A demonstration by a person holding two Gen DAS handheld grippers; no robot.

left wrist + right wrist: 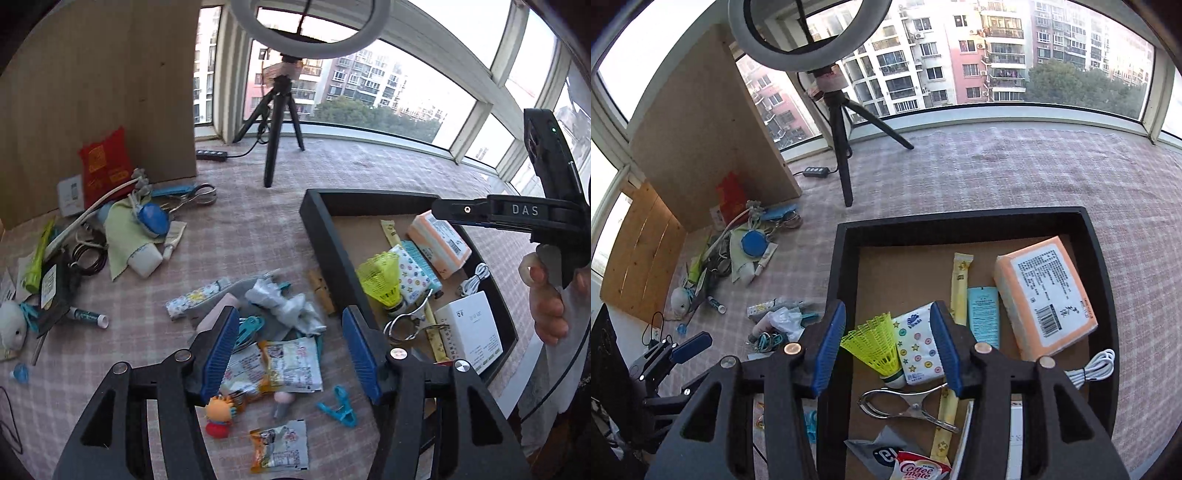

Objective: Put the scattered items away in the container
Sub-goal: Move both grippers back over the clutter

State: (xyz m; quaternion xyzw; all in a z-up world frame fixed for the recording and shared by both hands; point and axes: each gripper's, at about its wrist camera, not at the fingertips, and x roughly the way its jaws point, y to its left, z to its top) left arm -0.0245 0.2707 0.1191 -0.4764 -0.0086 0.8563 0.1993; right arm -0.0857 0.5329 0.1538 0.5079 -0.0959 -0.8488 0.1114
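Note:
The black tray [846, 236] with a brown floor holds a yellow shuttlecock [877, 341], a patterned tissue pack [919, 345], an orange tissue pack [1043, 293], a metal clip [905, 404] and a white cable [1097, 365]. My right gripper [888, 347] is open and empty above the shuttlecock. My left gripper [290, 350] is open and empty over a loose pile left of the tray [321, 236]: snack packets [273, 365], crumpled white plastic [284, 304], teal clips [249, 326]. The right gripper's body [524, 210] shows over the tray.
A second heap lies at the far left by a wooden board [110, 74]: red pouch [105, 166], green cloth [123, 234], blue disc [153, 218], scissors [192, 194]. A ring-light tripod [280, 122] stands behind. A toy figure [219, 411] and a blue clip [341, 406] lie near me.

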